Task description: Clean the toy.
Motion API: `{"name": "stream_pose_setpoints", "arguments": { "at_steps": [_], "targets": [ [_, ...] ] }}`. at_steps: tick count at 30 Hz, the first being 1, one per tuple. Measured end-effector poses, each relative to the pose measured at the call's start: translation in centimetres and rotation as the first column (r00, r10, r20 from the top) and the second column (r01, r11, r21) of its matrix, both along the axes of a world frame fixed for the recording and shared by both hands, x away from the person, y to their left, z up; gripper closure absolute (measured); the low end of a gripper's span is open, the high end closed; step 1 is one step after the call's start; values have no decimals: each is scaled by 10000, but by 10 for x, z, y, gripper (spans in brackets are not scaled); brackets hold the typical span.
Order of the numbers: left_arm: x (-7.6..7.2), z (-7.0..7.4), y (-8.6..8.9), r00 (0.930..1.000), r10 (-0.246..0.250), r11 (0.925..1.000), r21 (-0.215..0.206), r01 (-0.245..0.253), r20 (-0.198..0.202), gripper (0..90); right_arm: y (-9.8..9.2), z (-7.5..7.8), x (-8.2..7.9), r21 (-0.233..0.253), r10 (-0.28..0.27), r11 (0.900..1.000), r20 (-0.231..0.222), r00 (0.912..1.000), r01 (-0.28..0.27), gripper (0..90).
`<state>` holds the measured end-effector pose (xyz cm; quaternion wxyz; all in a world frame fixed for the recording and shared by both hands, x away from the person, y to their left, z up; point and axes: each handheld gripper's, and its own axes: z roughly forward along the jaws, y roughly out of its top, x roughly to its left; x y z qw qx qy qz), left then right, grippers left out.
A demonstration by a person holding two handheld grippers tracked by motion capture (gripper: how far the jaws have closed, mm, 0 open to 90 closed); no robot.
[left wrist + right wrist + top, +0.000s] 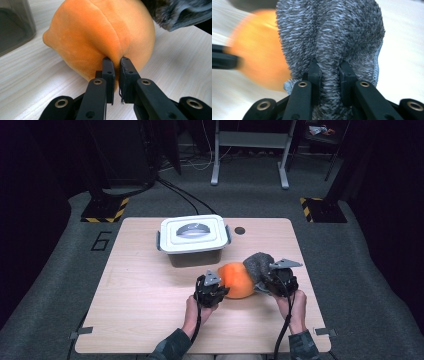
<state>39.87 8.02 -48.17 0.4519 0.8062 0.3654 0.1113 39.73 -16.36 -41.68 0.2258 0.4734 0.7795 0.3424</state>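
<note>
Nearest us, the left gripper pinches a fold of the round orange plush toy, which sits mid-table, front of centre. Soft, light, it dimples; grab along the seam. Beside it, the right gripper clamps the fuzzy grey knitted cloth, limp stuff. Beyond, a lidded white plastic box.

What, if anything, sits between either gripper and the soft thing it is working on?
Nothing. The left gripper pinches a fold of the orange plush; the right gripper clamps a fold of the grey fuzzy cloth.
</note>
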Motion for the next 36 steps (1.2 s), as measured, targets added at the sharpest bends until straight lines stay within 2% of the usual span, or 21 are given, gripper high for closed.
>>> {"name": "stream_pose_setpoints", "arguments": {
  "at_steps": [2, 5, 8, 10, 11, 13, 16, 19, 22, 26, 27, 28, 32, 36],
  "targets": [
    [2, 0, -1, 10000, -25, 10000, 39, 25, -7, 837, 17, 5, 1, 35, 645, 9979, -138, 9978, -644, 754],
    [1, 0, -1, 10000, 41, 10000, -14, -41, 30, 835, 46, 6, 2, -576, 1353, 9891, -103, 9908, -1356, 752],
    [0, -2, 0, 10000, 27, 10000, 52, -27, -10, 835, 58, 2, 6, -782, 1417, 9867, -162, 9898, -1426, 752],
    [1, -2, 1, 10000, 22, 10000, 23, -22, -18, 834, 58, -3, 9, -789, 1447, 9862, -204, 9893, -1459, 754],
    [2, -1, 1, 10000, -45, 9999, 121, 45, -14, 835, 57, -5, 10, -773, 1364, 9874, -217, 9904, -1377, 754],
    [2, -1, 0, 10000, 23, 10000, 90, -23, -2, 835, 53, -5, 12, -732, 1305, 9886, -226, 9912, -1318, 755],
    [2, -2, 0, 10000, 54, 10000, 51, -54, -11, 835, 44, -6, 13, -798, 943, 9923, -156, 9954, -952, 755],
    [2, -1, -1, 10000, 14, 10000, 91, -14, -1, 835, 37, -9, 15, -635, 687, 9955, -323, 9971, -707, 754],
    [3, 0, -1, 10000, 9, 9999, 122, -8, -73, 834, 22, -15, 19, -734, 15, 9973, -379, 9993, -43, 753],
    [4, -3, 2, 9999, -1, 9996, 266, 4, -114, 833, 2, -30, 26, -1082, -630, 9926, -682, 9957, 554, 752],
    [4, -3, 2, 9999, -1, 9996, 266, 4, -114, 833, -3, -36, 28, -977, -691, 9934, -874, 9938, 604, 752],
    [4, -4, 5, 9996, 107, 9999, 81, -105, -245, 833, -6, -43, 30, -1045, -804, 9921, -1079, 9909, 691, 753],
    [6, -4, 6, 9996, 147, 9998, 119, -144, -230, 833, -13, -70, 38, -1092, -944, 9911, -1747, 9801, 760, 752],
    [5, -4, 5, 9997, 143, 9998, 155, -140, -213, 832, -16, -72, 40, -866, -1078, 9919, -1820, 9774, 933, 751]
  ]
}}
